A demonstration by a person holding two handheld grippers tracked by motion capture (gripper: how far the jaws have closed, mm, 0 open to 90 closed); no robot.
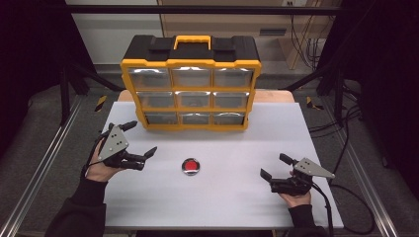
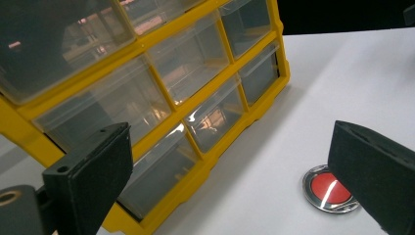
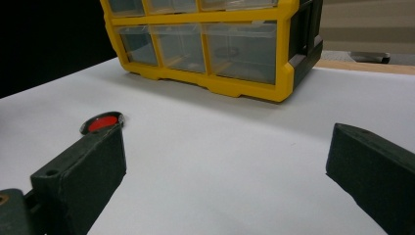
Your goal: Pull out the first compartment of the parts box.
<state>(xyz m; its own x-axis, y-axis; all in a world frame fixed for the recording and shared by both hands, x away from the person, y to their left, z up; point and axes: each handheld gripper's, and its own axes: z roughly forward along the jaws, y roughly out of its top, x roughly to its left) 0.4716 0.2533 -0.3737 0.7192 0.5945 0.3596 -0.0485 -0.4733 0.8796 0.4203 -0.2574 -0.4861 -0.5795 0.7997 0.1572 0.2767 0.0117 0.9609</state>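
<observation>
A yellow and black drawer cabinet [image 1: 190,89] with clear drawers stands at the back of the white table [image 1: 237,148]; it also appears in the left gripper view [image 2: 161,98] and the right gripper view [image 3: 215,44]. A small round red disc with a shiny metal rim [image 1: 190,166] lies on the table in front of it, seen too from the left gripper [image 2: 329,190] and from the right gripper [image 3: 102,122]. My left gripper [image 1: 141,138] is open to the left of the disc. My right gripper [image 1: 274,166] is open at the table's right, empty.
The cabinet has a yellow carry handle [image 1: 192,40] on top. Black frame rails [image 1: 49,148] run along both sides of the table. Cables [image 1: 346,148] trail off the right edge. Bare table surface lies between the grippers around the disc.
</observation>
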